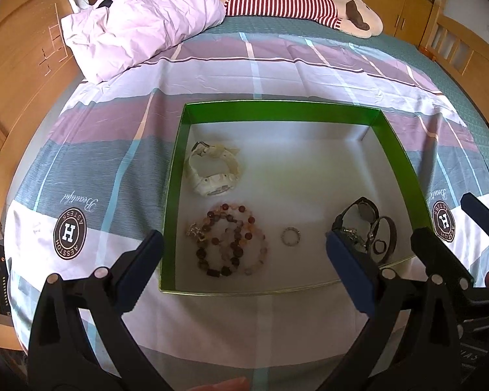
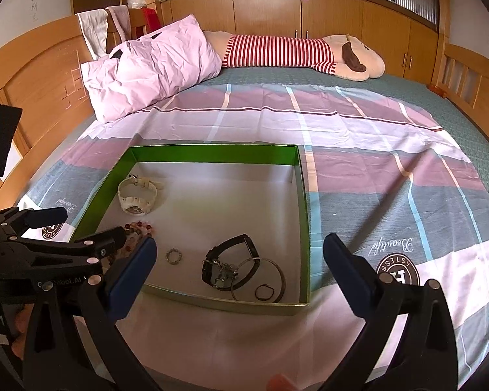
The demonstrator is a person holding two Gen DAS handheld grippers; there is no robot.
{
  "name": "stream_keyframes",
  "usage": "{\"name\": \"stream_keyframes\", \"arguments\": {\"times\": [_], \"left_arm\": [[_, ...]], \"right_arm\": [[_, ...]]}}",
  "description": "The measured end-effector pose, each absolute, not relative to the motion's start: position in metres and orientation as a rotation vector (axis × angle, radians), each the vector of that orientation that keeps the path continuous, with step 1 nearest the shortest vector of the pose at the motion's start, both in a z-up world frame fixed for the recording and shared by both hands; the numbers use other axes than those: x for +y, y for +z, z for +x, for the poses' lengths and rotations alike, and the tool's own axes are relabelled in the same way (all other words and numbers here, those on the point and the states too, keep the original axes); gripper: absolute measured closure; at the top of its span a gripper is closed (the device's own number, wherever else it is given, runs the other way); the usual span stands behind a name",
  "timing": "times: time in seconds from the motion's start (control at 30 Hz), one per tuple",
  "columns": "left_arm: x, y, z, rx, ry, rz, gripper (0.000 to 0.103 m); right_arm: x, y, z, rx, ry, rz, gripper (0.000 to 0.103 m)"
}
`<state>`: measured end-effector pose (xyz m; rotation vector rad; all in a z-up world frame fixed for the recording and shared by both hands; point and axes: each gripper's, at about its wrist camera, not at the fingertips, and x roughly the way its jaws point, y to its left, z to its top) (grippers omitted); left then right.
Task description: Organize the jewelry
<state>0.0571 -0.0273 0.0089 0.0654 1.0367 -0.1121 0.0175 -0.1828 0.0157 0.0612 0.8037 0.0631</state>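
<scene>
Both tongs gape wide, holding nothing; the dark watch and bangle pile (image 2: 241, 268) sits dead ahead of the right tongs (image 2: 239, 260), near corner of the green box (image 2: 304, 195); left tongs (image 1: 244, 251) face the beads (image 1: 228, 241).

Left hand-held gripper (image 1: 244, 260) hangs over the near edge of the green box (image 1: 277, 108) on the bed (image 1: 277, 62), fingers spread wide, nothing between them. Inside the box: white watch (image 1: 213, 171), beaded bracelets (image 1: 229, 241), small ring (image 1: 290, 237), black watch (image 1: 358, 216) touching a bangle (image 1: 386, 241). Right hand-held gripper (image 1: 453, 224) at right, also spread.
</scene>
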Motion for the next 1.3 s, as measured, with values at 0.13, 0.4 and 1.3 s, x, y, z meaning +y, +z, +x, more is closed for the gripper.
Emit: {"name": "stream_keyframes", "arguments": {"times": [0.13,0.4,1.3], "left_arm": [[-0.0269,0.0084,0.0575,1.039,-0.110,0.061,0.002],[-0.0259,0.0050,0.0566,1.047,-0.108,0.059,0.002],[-0.0273,0.0042,0.0569,1.045,-0.113,0.070,0.002]], "right_arm": [[-0.1813,0.0153,0.0172,0.804,0.064,0.055,0.001],[-0.1803,0.0144,0.0173,0.809,0.066,0.045,0.001],[-0.1801,0.0149,0.0172,0.808,0.066,0.044,0.001]]}}
